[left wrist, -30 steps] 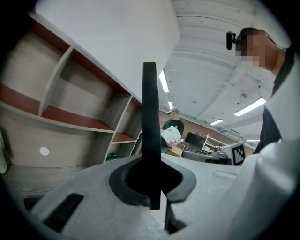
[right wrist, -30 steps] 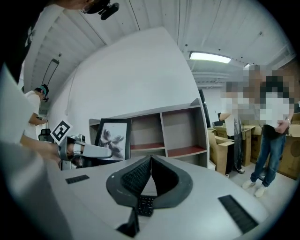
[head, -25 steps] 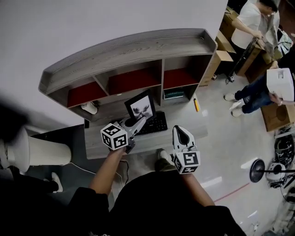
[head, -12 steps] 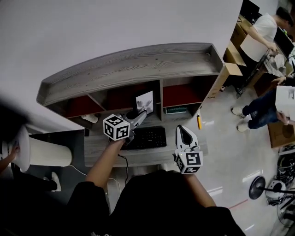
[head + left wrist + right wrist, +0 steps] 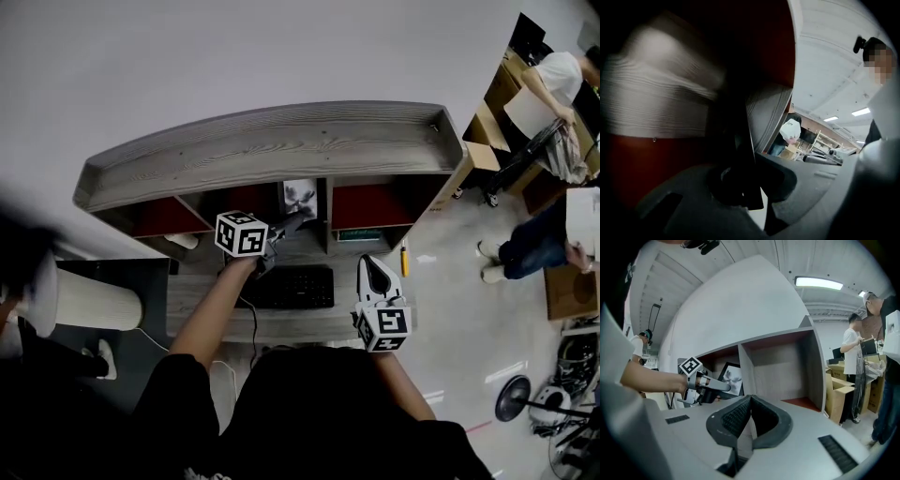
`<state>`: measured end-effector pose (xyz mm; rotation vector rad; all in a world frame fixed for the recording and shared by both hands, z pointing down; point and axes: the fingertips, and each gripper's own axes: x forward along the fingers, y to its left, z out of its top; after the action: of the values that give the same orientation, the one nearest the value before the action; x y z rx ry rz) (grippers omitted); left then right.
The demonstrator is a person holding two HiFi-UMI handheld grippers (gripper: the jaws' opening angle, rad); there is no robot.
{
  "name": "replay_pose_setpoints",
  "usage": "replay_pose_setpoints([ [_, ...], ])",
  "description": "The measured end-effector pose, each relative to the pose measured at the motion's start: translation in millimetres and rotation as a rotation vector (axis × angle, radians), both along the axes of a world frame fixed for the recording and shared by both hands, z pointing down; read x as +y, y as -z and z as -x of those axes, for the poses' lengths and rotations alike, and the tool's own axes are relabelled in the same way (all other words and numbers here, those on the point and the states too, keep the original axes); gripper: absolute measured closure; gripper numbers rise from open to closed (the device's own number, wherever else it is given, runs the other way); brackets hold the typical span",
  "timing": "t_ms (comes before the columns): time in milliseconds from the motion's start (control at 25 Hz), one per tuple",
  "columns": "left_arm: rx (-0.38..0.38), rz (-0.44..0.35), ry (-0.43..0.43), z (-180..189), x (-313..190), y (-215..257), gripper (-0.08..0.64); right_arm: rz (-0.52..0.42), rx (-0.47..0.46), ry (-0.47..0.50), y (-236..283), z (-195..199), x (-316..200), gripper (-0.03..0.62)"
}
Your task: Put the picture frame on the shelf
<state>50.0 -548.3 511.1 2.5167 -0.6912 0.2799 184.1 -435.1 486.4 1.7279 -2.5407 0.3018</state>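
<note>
Left gripper: jaws nearly together on the thin dark edge of the picture frame, and just beginning to part, with the frame between the pads. In the left gripper view that edge runs up from between the jaws, with a red back panel behind it; much of that view is blurred. The frame stands upright inside the middle compartment of the shelf, at that compartment's right side, just beside the divider. Cannot tell whether its lower edge rests on the compartment floor. The picture in it is a grey print, facing out into the room. From the right gripper view the frame shows left of the divider, with the left gripper reaching in low at its front. Right gripper: jaws closed on each other, nothing between them; held level over the front of the desk, well apart from the shelf. A black keyboard lies on the desk below the middle compartment, between the two grippers. A yellow tool lies at the desk's right end. Off to the right, people stand among cardboard boxes.
</note>
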Motion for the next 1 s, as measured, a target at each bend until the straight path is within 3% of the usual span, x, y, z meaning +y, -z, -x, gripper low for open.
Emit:
replay_pose_setpoints([
  [520, -0.138, 0.032, 0.074, -3.2, -43.1, -4.4, 0.486, 0.009, -0.015, -0.032, -6.7, -21.9, -1.1, 0.579],
  [680, -0.177, 0.003, 0.106, -1.8, -52.1, -6.0, 0.464, -0.014, -0.048, -0.013, -0.9, -21.4, 0.9, 0.578],
  [1000, -0.273, -0.049, 0.220, 10.7, -80.0, -11.6, 0.352, -0.013, -0.063, 0.001, -2.7, -18.5, 3.3, 0.578],
])
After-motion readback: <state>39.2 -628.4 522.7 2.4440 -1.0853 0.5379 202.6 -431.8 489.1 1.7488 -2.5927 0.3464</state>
